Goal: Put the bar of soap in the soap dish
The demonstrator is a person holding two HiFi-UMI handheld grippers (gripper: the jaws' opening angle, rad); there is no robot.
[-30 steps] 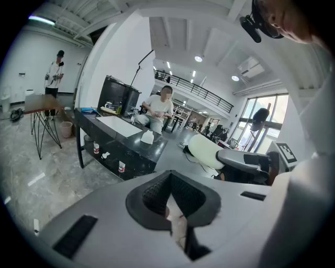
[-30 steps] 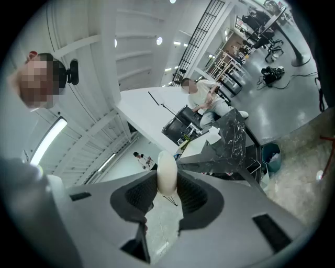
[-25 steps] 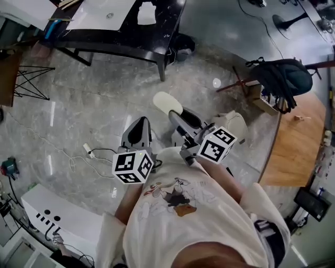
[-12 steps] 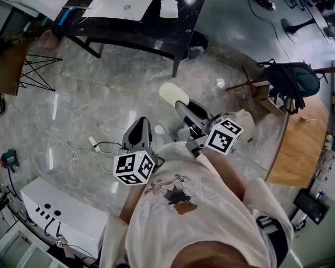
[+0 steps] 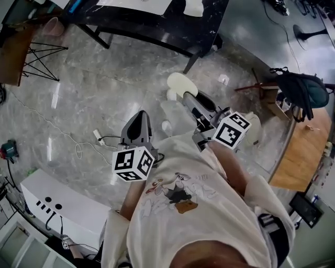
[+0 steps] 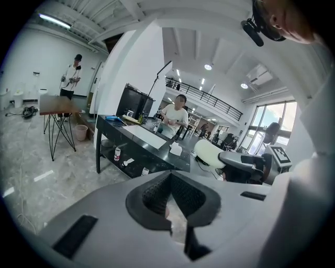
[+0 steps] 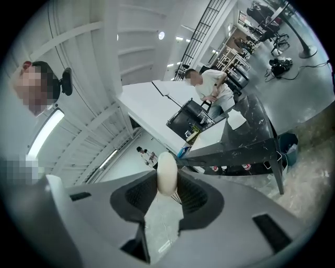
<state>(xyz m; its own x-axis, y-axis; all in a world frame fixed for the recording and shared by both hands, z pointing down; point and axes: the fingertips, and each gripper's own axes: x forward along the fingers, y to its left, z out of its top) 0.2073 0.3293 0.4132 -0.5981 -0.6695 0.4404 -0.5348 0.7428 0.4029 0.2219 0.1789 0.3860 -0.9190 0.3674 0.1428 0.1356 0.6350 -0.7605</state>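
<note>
A pale oval bar of soap (image 5: 180,84) sticks out from the tips of my right gripper (image 5: 187,98), which is shut on it; in the right gripper view the soap (image 7: 167,174) stands on edge between the dark pads. My left gripper (image 5: 139,118) is shut with nothing in it, its pads meeting in the left gripper view (image 6: 168,183). Both grippers hang over a grey marble floor, pointing toward a black table (image 5: 157,29). On that table lie a white object (image 5: 193,8) and a white panel (image 5: 138,4); I cannot tell whether either is the soap dish.
A wire-legged stand (image 5: 36,57) is at the left and a white cabinet (image 5: 57,204) at the lower left. A cable (image 5: 86,149) trails on the floor. A dark backpack (image 5: 301,89) and a wooden surface (image 5: 303,152) are at the right. A person (image 6: 175,112) stands behind the table.
Both grippers have moved across the floor toward the black table, which now lies closer ahead of them. The soap stays clamped in the right gripper; the left stays shut.
</note>
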